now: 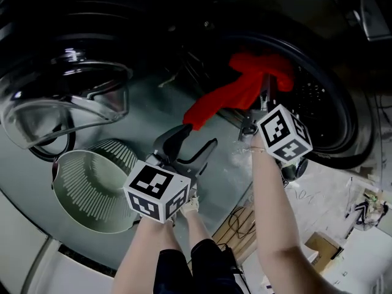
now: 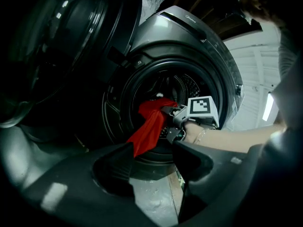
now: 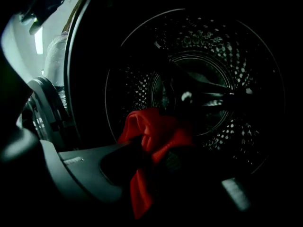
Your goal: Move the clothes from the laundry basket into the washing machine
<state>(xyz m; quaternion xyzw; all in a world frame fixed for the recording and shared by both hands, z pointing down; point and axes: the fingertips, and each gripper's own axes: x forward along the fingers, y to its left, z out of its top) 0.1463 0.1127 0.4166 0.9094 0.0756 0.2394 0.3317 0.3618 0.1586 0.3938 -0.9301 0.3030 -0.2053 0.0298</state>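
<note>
A red garment [image 1: 239, 90] hangs from my right gripper [image 1: 264, 98] at the mouth of the washing machine drum [image 1: 318, 97]. In the right gripper view the red garment [image 3: 158, 138] is pinched between the jaws, with the perforated drum [image 3: 208, 84] just ahead. My left gripper [image 1: 195, 147] is held lower, over the floor, its jaws apart and nothing between them. From the left gripper view the red garment [image 2: 151, 129] drapes over the drum rim beside the right gripper's marker cube [image 2: 201, 109]. The pale green laundry basket [image 1: 92, 185] stands at the lower left and looks empty.
The washer's glass door [image 1: 67, 97] is swung open at the left. A dark rubber door seal [image 2: 118, 108] rings the opening. Cardboard and cables [image 1: 245, 225] lie on the floor at the right, below the machine.
</note>
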